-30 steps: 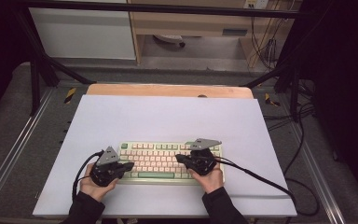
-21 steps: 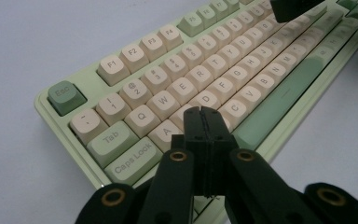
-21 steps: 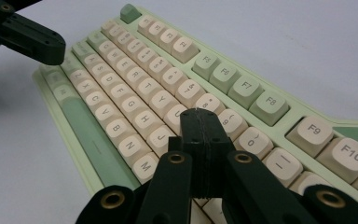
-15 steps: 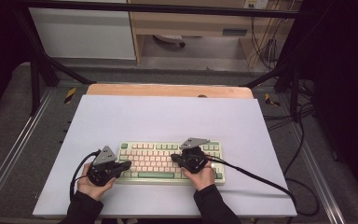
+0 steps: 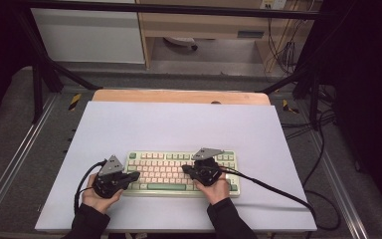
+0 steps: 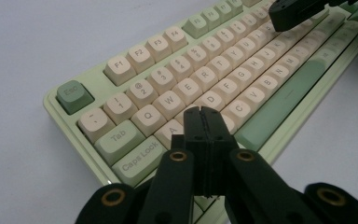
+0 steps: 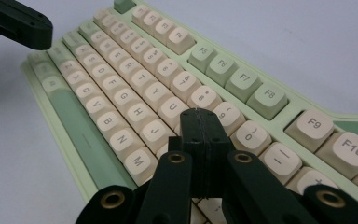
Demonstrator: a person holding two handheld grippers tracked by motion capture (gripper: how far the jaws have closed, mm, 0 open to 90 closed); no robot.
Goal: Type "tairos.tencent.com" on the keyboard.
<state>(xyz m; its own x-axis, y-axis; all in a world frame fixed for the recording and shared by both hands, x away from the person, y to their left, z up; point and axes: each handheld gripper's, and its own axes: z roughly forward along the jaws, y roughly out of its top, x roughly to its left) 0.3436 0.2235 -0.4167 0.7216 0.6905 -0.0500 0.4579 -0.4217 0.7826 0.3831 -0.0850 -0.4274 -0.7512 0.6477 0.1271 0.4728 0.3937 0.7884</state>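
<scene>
A pale green keyboard [image 5: 164, 167] with cream keys lies near the front of the white table top [image 5: 179, 124]. My left gripper [image 5: 135, 175] is shut and empty, its tip over the keyboard's left end. In the left gripper view the closed jaws [image 6: 202, 112] stand just above the A and S keys of the keyboard [image 6: 223, 70]. My right gripper [image 5: 184, 169] is shut and empty over the middle right of the keys. In the right gripper view its jaws [image 7: 200, 114] cover the keys near K and I of the keyboard [image 7: 135, 88].
A black cable [image 5: 278, 191] trails from the right gripper across the table to the right edge. A wooden strip [image 5: 179, 96] borders the table's far side. Metal rails [image 5: 10, 164] run along both sides. The other gripper's tip appears far off in each gripper view.
The right gripper has shifted slightly left over the keyboard. The left gripper has stayed where it was, and both stay shut.
</scene>
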